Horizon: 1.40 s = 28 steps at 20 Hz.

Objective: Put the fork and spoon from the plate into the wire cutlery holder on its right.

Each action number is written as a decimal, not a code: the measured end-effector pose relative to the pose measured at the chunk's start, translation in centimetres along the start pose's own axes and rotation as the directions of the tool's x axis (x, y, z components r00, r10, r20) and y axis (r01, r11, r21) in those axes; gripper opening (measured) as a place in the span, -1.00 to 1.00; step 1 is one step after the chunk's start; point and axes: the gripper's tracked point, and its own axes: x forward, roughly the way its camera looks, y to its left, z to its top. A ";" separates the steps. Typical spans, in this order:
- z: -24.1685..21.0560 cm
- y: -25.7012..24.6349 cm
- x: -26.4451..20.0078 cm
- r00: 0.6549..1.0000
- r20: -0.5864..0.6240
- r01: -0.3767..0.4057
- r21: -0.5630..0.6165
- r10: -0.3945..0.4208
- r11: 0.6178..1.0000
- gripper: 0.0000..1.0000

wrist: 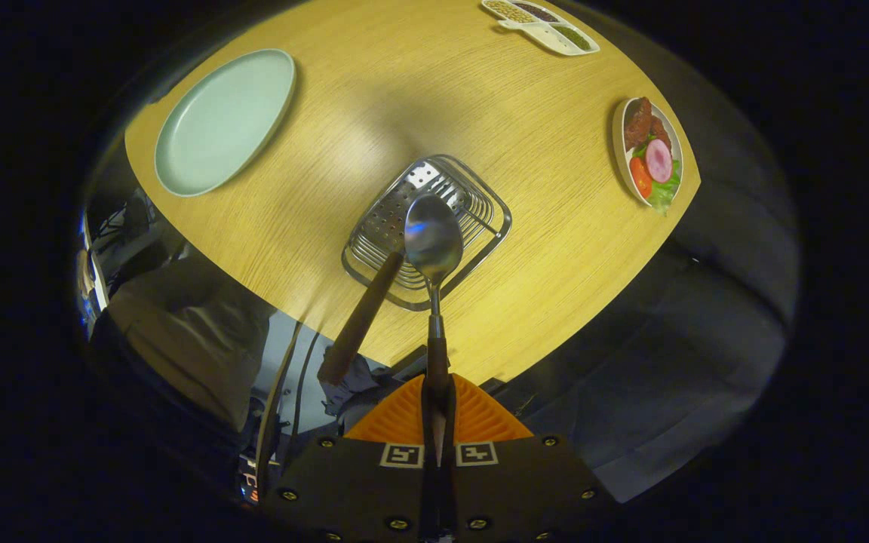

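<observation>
Surface (404,98): round, wooden. Plate (223,121): bare, at ten o'clock from the holder; both utensils gone from it. Wire holder (472,215): mid-surface; brown-handled utensil (359,320), likely the fork, already leaning in it. Spoon (433,241): bowl poised over the holder, handle clamped between the closed fingers (437,422). Remaining, by my judgement: lower and release the spoon.

A round wooden table (344,98) with a pale grain carried two dishes of food at its far side. A small white plate (620,154) near the table's edge held slices of meat, tomato, a pink radish round and green leaves. Well apart from it, a white divided tray (548,34) held grains or beans in separate compartments, light, dark and green.
</observation>
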 end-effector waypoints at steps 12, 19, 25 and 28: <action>4.2 0.3 0.1 0.999 -0.003 -0.033 0.004 0.033 0.999 -0.79; 3.8 0.2 -2.0 0.979 0.191 -0.105 0.149 0.076 0.983 -0.75; 2.5 0.8 -5.4 0.888 0.459 -0.187 0.294 0.033 0.937 -0.75; 2.0 1.1 -4.7 0.858 0.511 -0.245 0.325 0.048 0.913 -0.75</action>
